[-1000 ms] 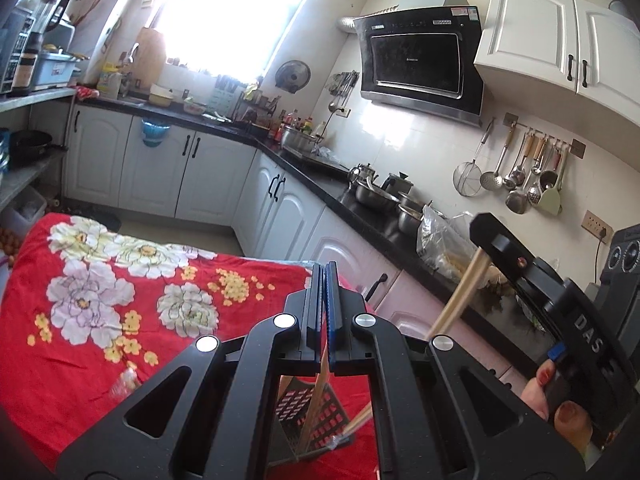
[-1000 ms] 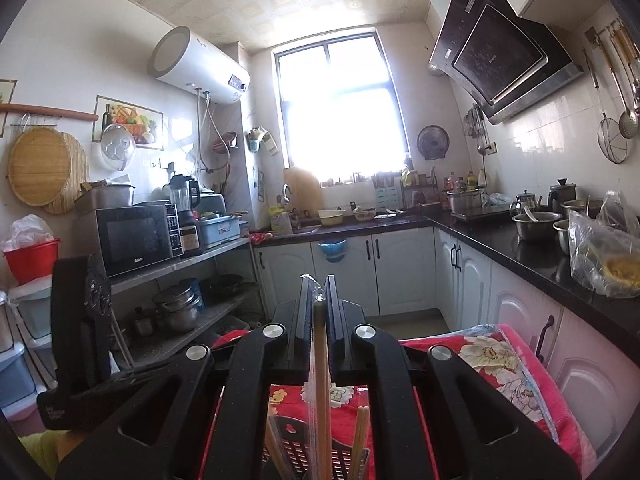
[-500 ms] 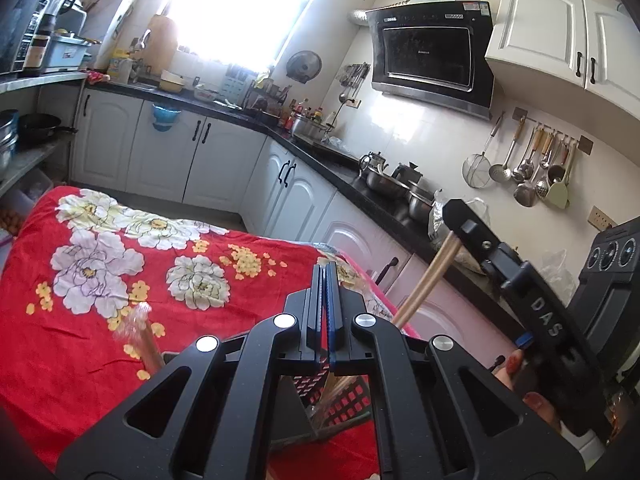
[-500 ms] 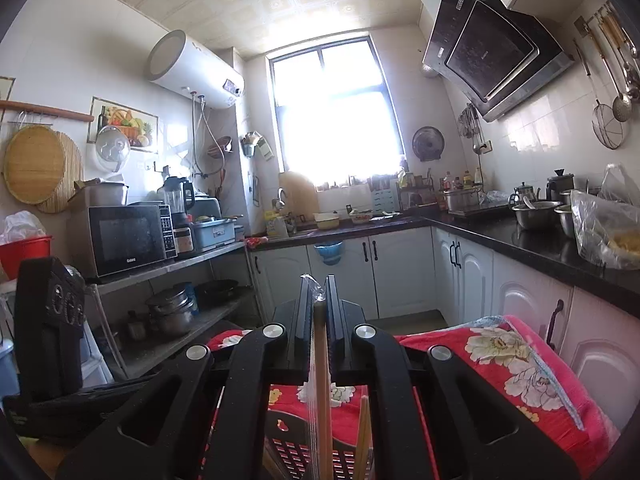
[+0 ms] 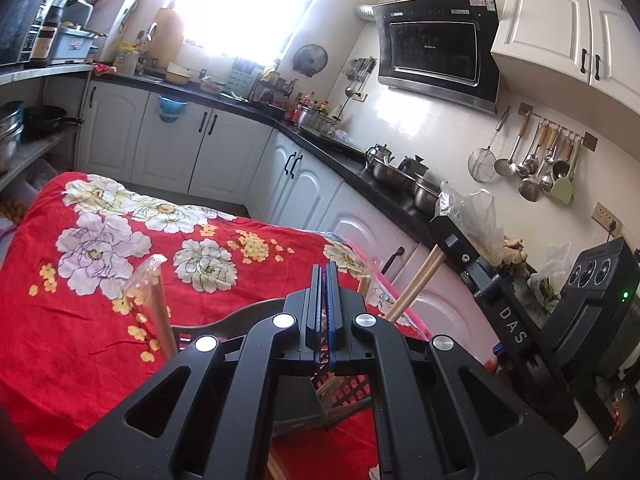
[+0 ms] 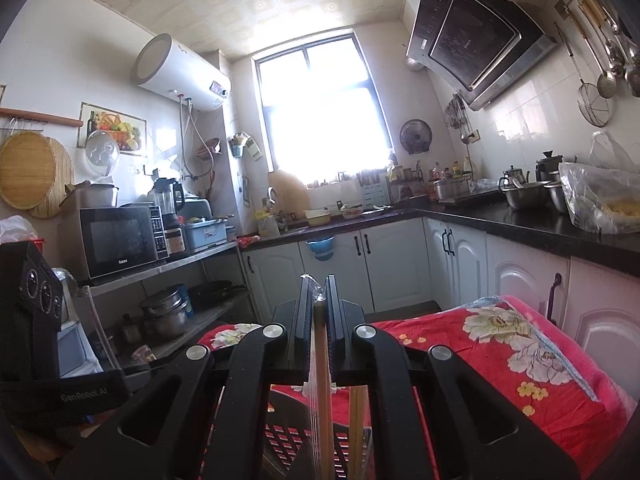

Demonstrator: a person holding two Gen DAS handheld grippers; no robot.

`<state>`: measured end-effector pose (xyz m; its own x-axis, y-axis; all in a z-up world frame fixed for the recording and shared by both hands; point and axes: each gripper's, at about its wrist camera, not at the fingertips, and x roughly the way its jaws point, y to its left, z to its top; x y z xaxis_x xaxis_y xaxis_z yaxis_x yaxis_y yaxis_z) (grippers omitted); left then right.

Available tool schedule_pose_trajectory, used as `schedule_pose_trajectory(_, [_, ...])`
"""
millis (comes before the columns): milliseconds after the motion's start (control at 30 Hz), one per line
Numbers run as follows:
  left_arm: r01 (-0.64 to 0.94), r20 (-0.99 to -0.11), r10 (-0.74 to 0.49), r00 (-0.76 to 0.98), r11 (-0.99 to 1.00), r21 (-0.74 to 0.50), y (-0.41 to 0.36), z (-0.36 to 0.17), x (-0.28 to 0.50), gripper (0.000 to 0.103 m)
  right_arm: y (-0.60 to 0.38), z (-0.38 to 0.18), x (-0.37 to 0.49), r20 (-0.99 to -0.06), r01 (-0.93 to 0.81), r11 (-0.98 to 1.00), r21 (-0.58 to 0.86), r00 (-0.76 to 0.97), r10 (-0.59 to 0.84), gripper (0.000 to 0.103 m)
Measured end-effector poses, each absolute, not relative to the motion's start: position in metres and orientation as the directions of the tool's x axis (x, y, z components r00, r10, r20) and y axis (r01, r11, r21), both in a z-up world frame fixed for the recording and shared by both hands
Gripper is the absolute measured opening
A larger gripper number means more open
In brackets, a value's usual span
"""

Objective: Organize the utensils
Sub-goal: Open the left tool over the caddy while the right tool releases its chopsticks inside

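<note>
Right tongs (image 6: 319, 304) clamp upright wrapped chopsticks (image 6: 320, 360), long axis vertical, directly above the basket (image 6: 296, 436) at 6 o'clock on the red worktop (image 5: 80, 320), while left tongs (image 5: 325, 276), apparently empty, sit closed beside it.

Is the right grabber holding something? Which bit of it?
Yes. The right gripper pinches plastic-wrapped wooden chopsticks near their top end, over the slotted basket. The left gripper is shut with nothing visible between its fingers.
</note>
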<state>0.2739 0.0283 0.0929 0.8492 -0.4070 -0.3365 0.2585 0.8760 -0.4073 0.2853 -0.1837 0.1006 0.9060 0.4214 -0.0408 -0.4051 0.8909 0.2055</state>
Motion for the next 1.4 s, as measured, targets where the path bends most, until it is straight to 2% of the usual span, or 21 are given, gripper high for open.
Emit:
schedule_pose_trajectory(567, [0.228,-0.368,-0.396,0.842,0.877,-0.423,0.037,0.080,0.261,0.001,-0.195,0.081,0.274,-0.119,-0.355,0.902,0.246,0.912,0.392,0.007])
schedule_pose_trajectory(633, [0.221,-0.371,-0.392,0.842,0.877,-0.426,0.038,0.078,0.259,0.001,-0.198,0.079,0.273,-0.133,-0.350,0.901,0.257,0.911,0.391,0.014])
schedule_pose_trajectory(733, [0.211,-0.379,-0.391,0.839,0.875,-0.436,0.041,0.075,0.257,0.001,-0.203,0.076,0.271,-0.158,-0.339,0.902,0.267,0.908,0.389,0.016])
schedule_pose_trajectory(800, [0.206,-0.381,-0.389,0.839,0.875,-0.439,0.043,0.074,0.254,0.008,-0.206,0.073,0.269,-0.175,-0.330,0.905,0.269,0.907,0.383,0.018])
schedule_pose_trajectory(833, [0.203,-0.382,-0.387,0.839,0.875,-0.440,0.044,0.074,0.253,0.014,-0.208,0.072,0.268,-0.187,-0.327,0.904,0.275,0.904,0.384,0.023])
schedule_pose_trajectory(900, [0.199,-0.385,-0.386,0.838,0.874,-0.444,0.045,0.074,0.250,0.017,-0.211,0.069,0.266,-0.198,-0.320,0.903,0.285,0.903,0.382,0.030])
schedule_pose_trajectory(1100, [0.200,-0.394,-0.390,0.832,0.874,-0.443,0.045,0.071,0.241,0.033,-0.217,0.066,0.259,-0.228,-0.311,0.901,0.303,0.894,0.386,0.037])
schedule_pose_trajectory(1167, [0.202,-0.395,-0.390,0.832,0.875,-0.439,0.044,0.072,0.239,0.042,-0.218,0.066,0.257,-0.235,-0.311,0.900,0.306,0.891,0.388,0.041])
schedule_pose_trajectory(1333, [0.208,-0.398,-0.389,0.831,0.880,-0.426,0.041,0.071,0.230,0.052,-0.220,0.065,0.250,-0.254,-0.317,0.895,0.313,0.881,0.400,0.049])
schedule_pose_trajectory(1400, [0.207,-0.403,-0.385,0.830,0.884,-0.419,0.040,0.070,0.227,0.053,-0.220,0.064,0.247,-0.264,-0.318,0.895,0.314,0.876,0.404,0.050])
